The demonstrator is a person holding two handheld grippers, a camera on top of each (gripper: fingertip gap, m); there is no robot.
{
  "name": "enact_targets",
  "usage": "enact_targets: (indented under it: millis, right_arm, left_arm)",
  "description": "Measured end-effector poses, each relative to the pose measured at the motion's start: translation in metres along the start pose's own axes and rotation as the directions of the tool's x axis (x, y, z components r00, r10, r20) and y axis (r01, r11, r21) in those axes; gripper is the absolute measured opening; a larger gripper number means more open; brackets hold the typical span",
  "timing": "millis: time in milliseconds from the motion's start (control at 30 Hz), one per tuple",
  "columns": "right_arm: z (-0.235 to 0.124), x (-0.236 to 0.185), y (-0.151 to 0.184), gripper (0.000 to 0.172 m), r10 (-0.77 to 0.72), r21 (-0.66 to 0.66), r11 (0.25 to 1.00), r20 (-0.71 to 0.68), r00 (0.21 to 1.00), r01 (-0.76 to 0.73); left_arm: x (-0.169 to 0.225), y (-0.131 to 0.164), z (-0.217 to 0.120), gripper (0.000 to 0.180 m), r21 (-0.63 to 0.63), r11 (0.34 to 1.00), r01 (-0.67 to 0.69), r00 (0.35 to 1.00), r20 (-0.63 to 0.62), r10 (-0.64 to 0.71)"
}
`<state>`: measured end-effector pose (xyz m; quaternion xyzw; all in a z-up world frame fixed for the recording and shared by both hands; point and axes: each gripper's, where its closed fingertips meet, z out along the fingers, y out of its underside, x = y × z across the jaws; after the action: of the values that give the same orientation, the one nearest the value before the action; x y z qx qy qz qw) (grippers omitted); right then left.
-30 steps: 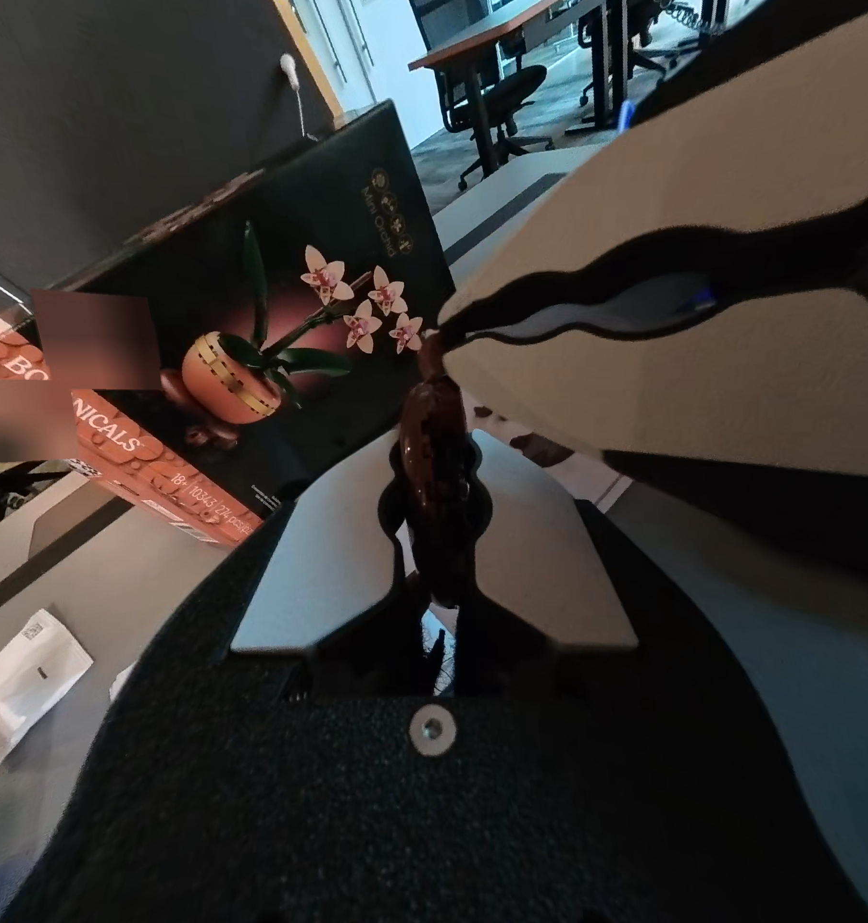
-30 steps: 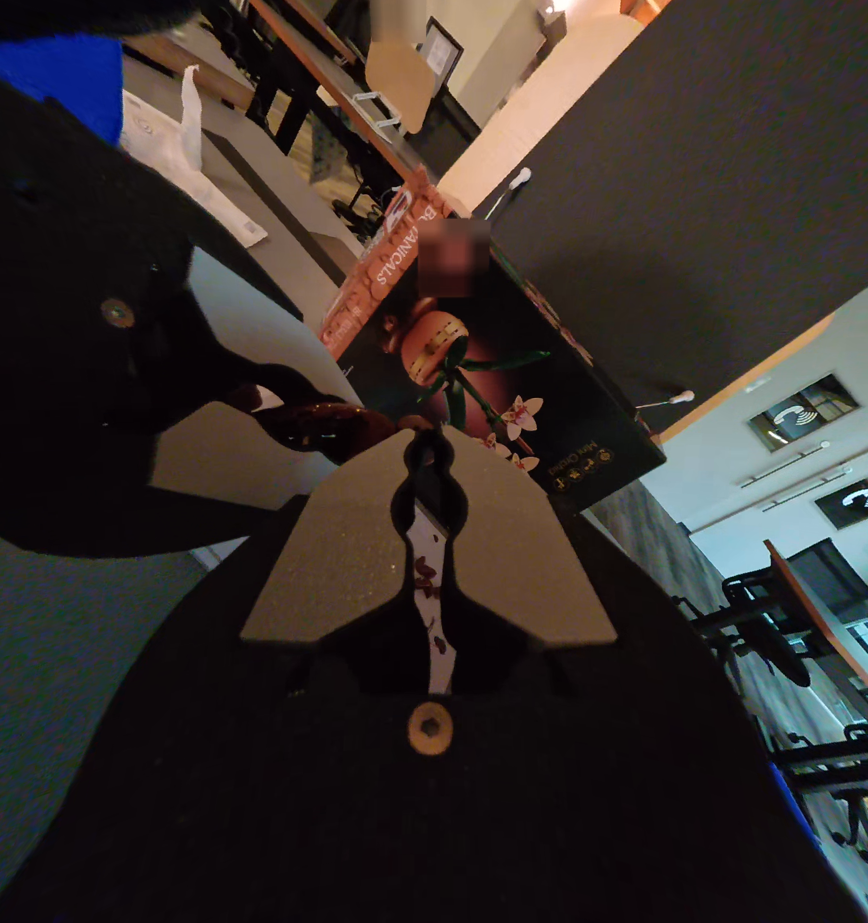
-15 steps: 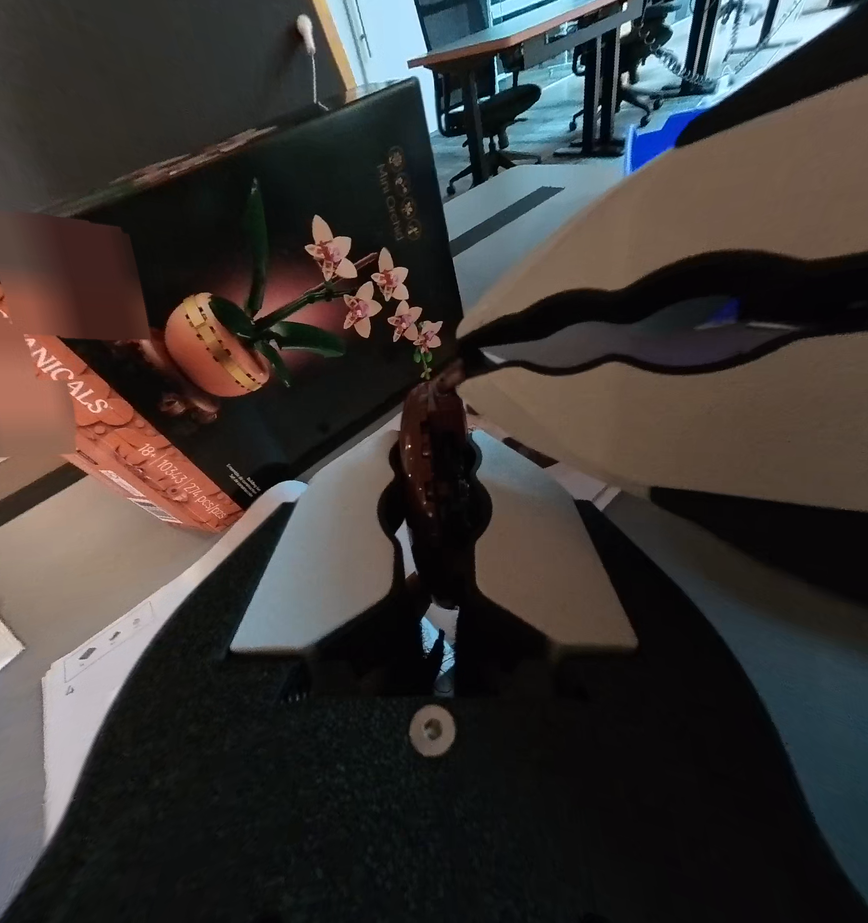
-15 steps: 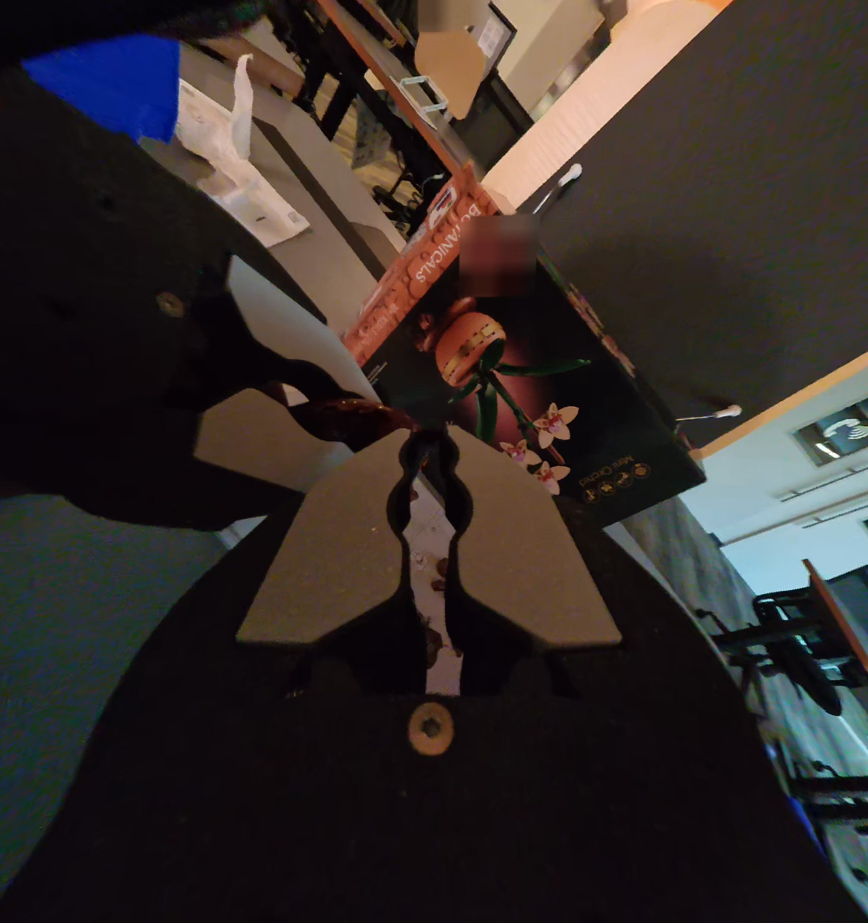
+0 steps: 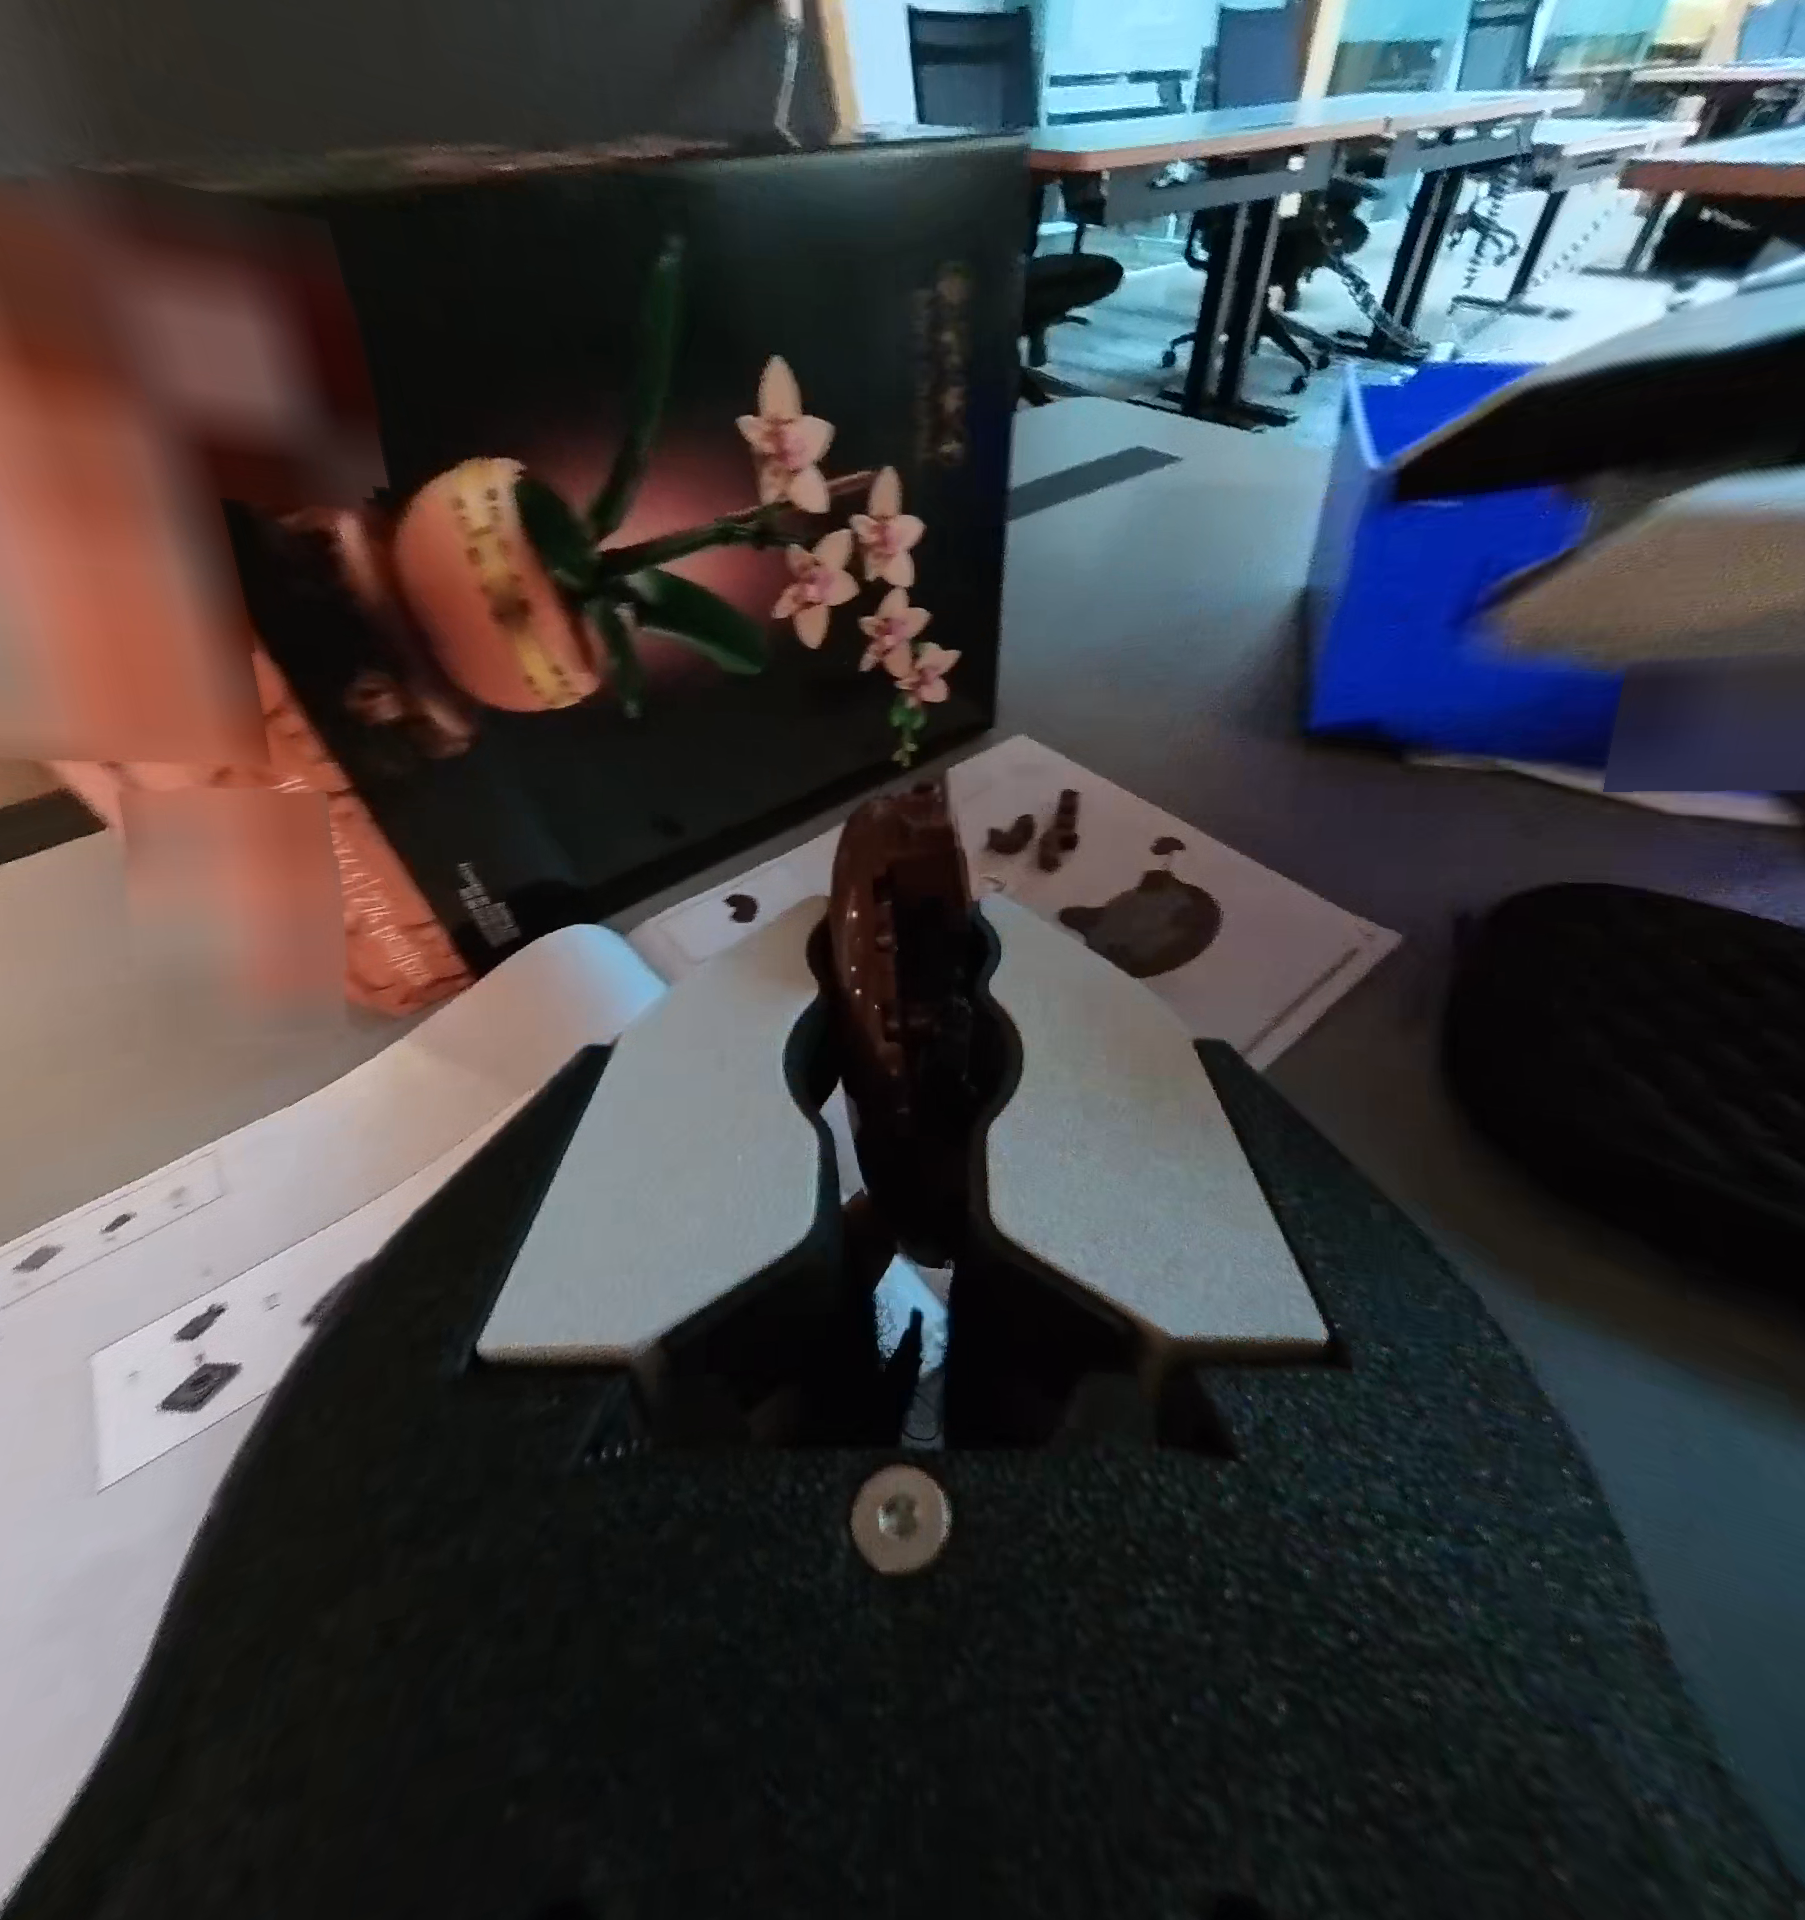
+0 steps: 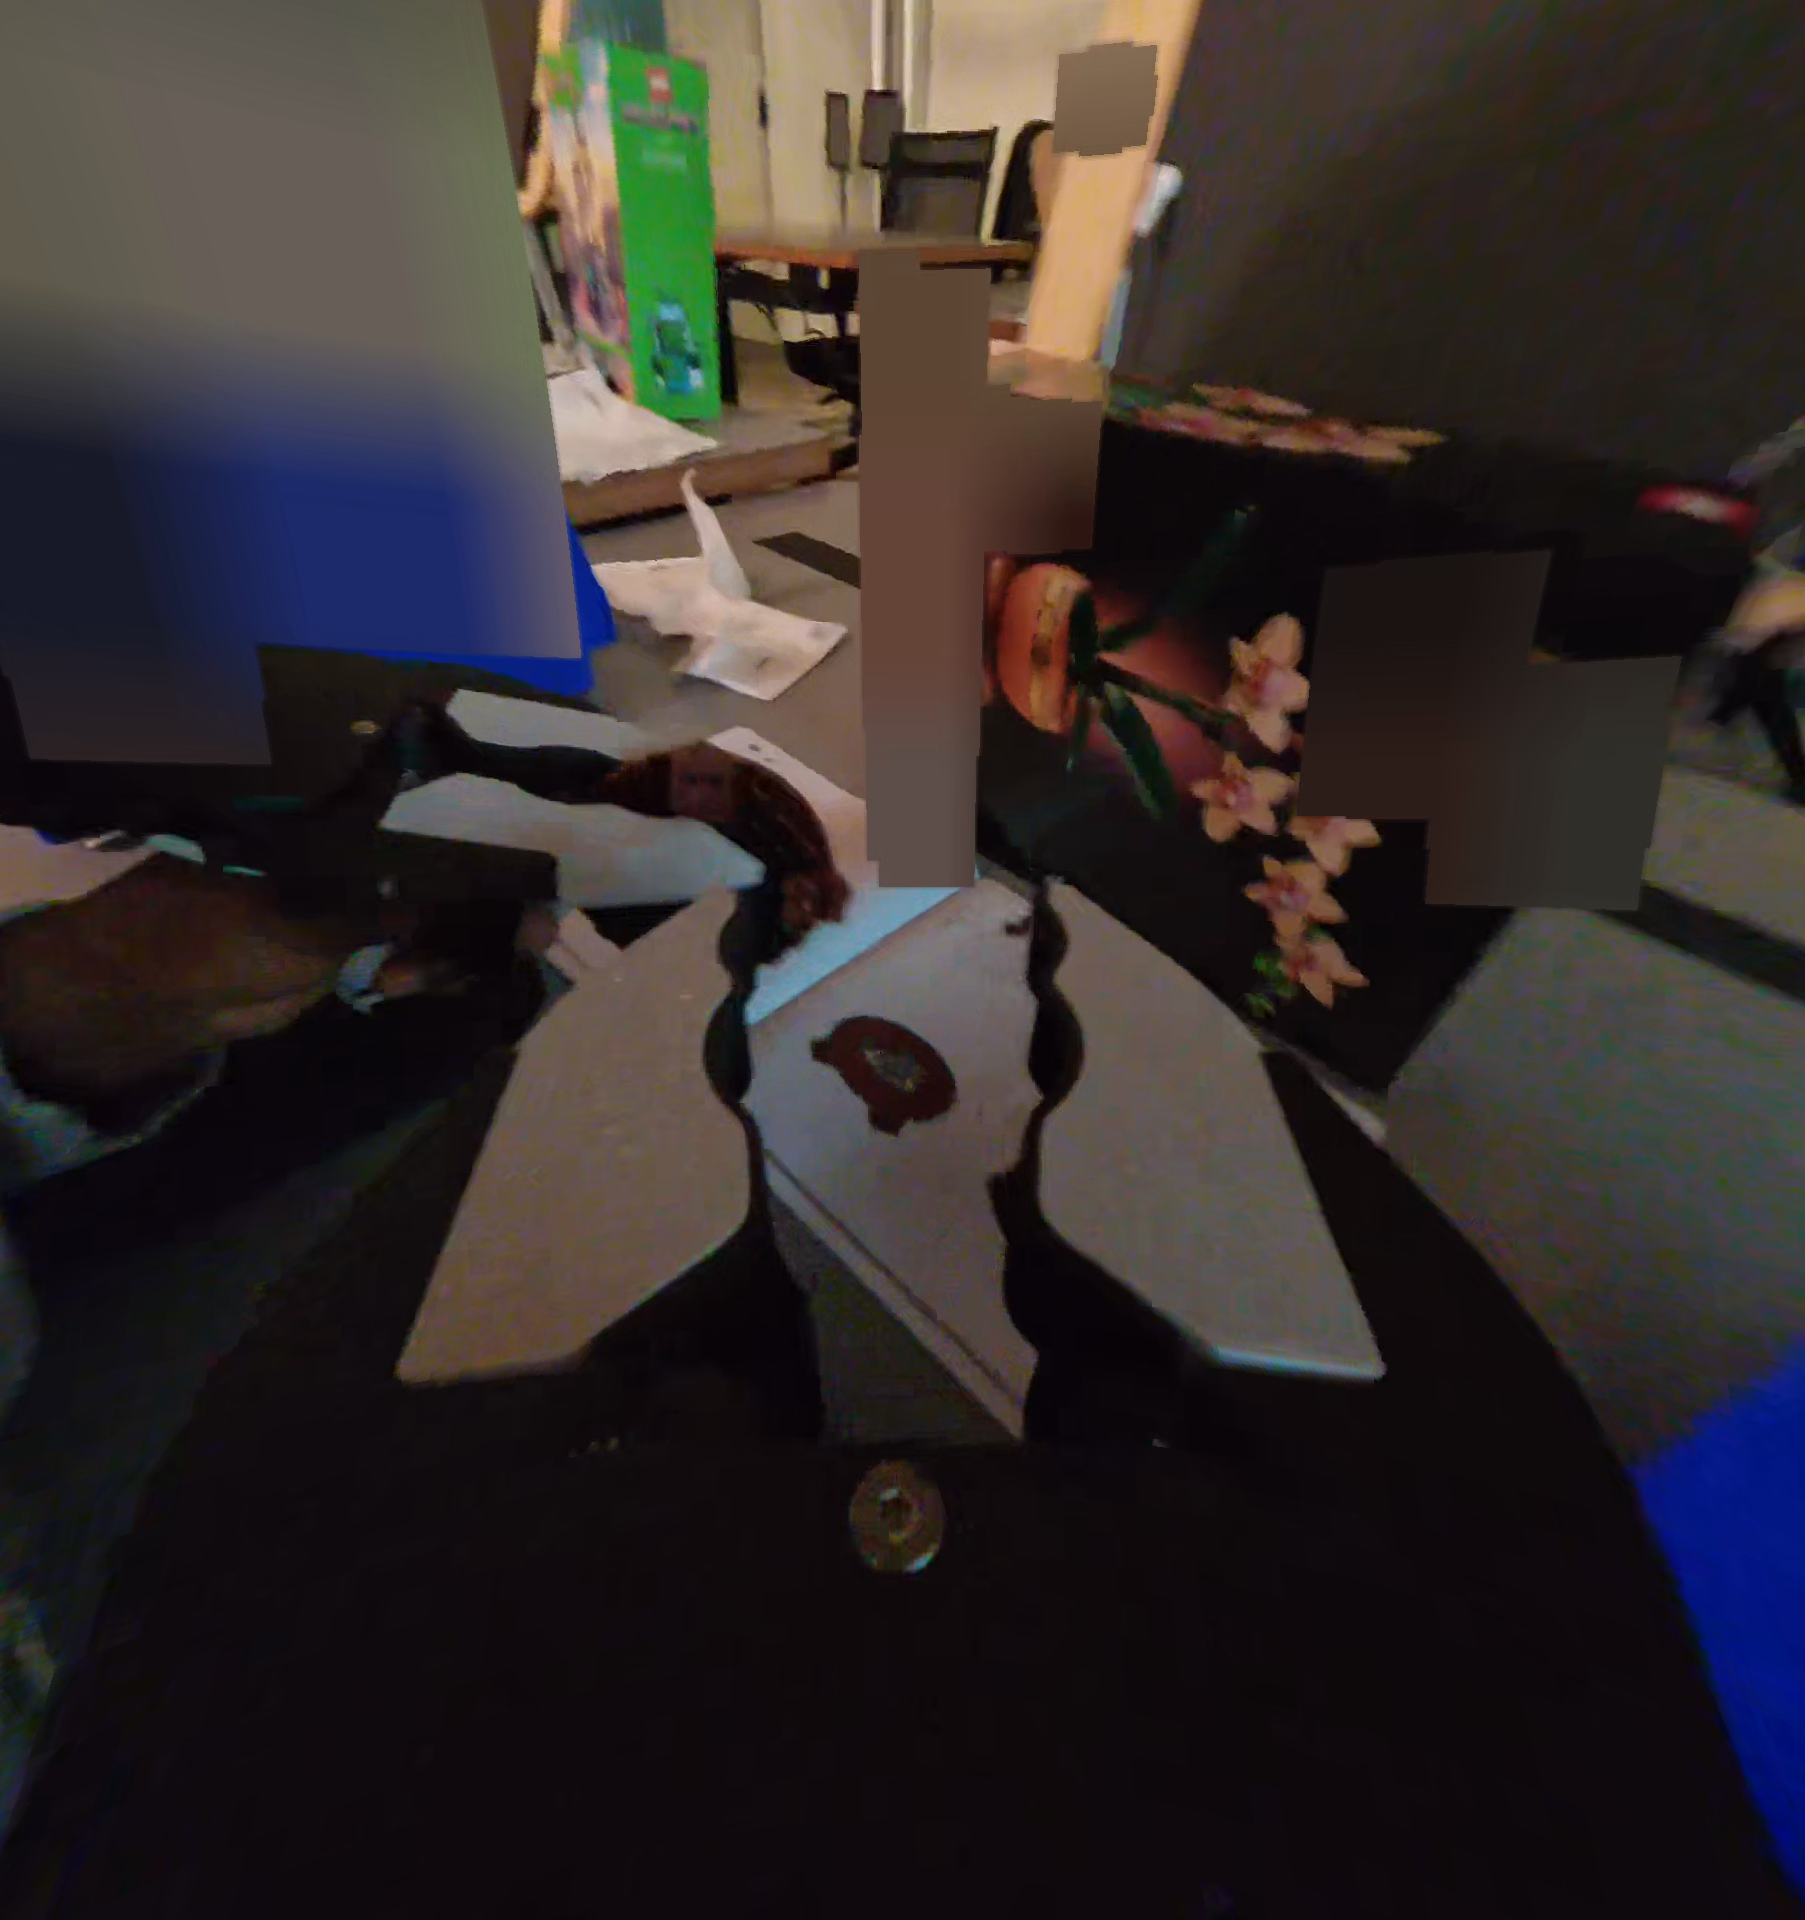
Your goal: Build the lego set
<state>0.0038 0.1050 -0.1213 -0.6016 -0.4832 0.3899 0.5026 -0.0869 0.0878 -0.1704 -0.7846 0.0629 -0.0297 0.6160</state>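
grey tabletop (image 5: 1241,582) fills the foreground of an office room, with rows of brown-topped desks (image 5: 1293,114) and black chairs behind. a white instruction sheet (image 5: 1293,935) lies open on the table, printed with dark shapes, and a few small brown pieces (image 5: 1043,831) sit on it. a dark box (image 5: 565,416) with a potted orchid pictured on its front stands just behind the sheet; a blue bin (image 5: 1417,582) stands farther right, its contents hidden. the left gripper (image 5: 903,935) is clenched on a glossy dark brown curved piece (image 5: 893,935), studded along its inner edge, both pads pressing its sides. the right gripper (image 6: 887,935) is released, jaws wide above the sheet, just beside that piece.
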Motion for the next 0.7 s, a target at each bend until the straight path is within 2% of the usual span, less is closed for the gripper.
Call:
enact_targets:
  millis: [33, 100, 133, 167, 200, 233, 300, 400, 467, 600, 700]
  right_arm:
    - [-0.013, 0.012, 0.004, 0.055, 0.015, -0.01, 1.0, -0.021, 1.0, -0.015]
    - [-0.037, 0.027, 0.012, 0.049, -0.005, -0.036, 0.999, -0.048, 0.999, 0.004]
    - [-0.048, 0.035, 0.017, 0.038, -0.043, -0.069, 0.997, -0.086, 0.995, 0.037]
    - [-0.06, 0.045, 0.025, 0.017, -0.106, -0.123, 0.989, -0.15, 0.983, 0.088]
    - [-0.071, 0.054, 0.033, 0.003, -0.182, -0.182, 0.972, -0.203, 0.962, 0.146]
    - [-0.079, 0.058, 0.042, 0.0, -0.246, -0.243, 0.951, -0.216, 0.945, 0.192]
    - [-0.093, 0.068, 0.062, 0.0, -0.287, -0.354, 0.916, -0.252, 0.924, 0.188]
    - [-0.1, 0.078, 0.094, 0.001, -0.269, -0.491, 0.866, -0.301, 0.915, 0.093]
    - [-0.099, 0.089, 0.115, 0.01, -0.292, -0.587, 0.808, -0.345, 0.892, 0.037]
    - [-0.091, 0.113, 0.136, 0.023, -0.238, -0.592, 0.799, -0.472, 0.849, -0.105]
    - [-0.088, 0.124, 0.15, 0.021, -0.123, -0.528, 0.812, -0.573, 0.81, -0.25]
  left_arm:
    - [-0.001, 0.0, 0.0, 0.021, 0.004, 1.0, 0.002, 1.0, 0.0, -0.002]
    - [0.0, 0.001, 0.0, 0.021, 0.012, 1.0, 0.026, 0.999, -0.019, -0.026]
    - [0.003, 0.001, 0.001, 0.021, 0.014, 0.999, 0.031, 0.999, -0.032, -0.03]
    - [0.005, 0.001, 0.002, 0.021, 0.018, 1.0, 0.024, 0.999, -0.04, -0.023]
    - [0.007, 0.001, 0.002, 0.021, 0.022, 1.0, 0.012, 0.999, -0.045, -0.011]
    - [0.009, 0.001, 0.002, 0.021, 0.027, 1.0, 0.0, 0.999, -0.047, 0.002]
    - [0.011, 0.001, 0.004, 0.021, 0.027, 0.999, -0.024, 0.998, -0.05, 0.025]
    - [0.015, 0.003, 0.005, 0.021, 0.027, 0.999, -0.021, 0.997, -0.068, 0.023]
    - [0.017, 0.002, 0.005, 0.021, 0.033, 0.999, -0.017, 0.997, -0.077, 0.02]
    - [0.016, 0.003, 0.005, 0.021, 0.035, 0.999, -0.032, 0.997, -0.074, 0.034]
    - [0.014, 0.003, 0.005, 0.021, 0.04, 0.999, -0.009, 0.997, -0.079, 0.013]
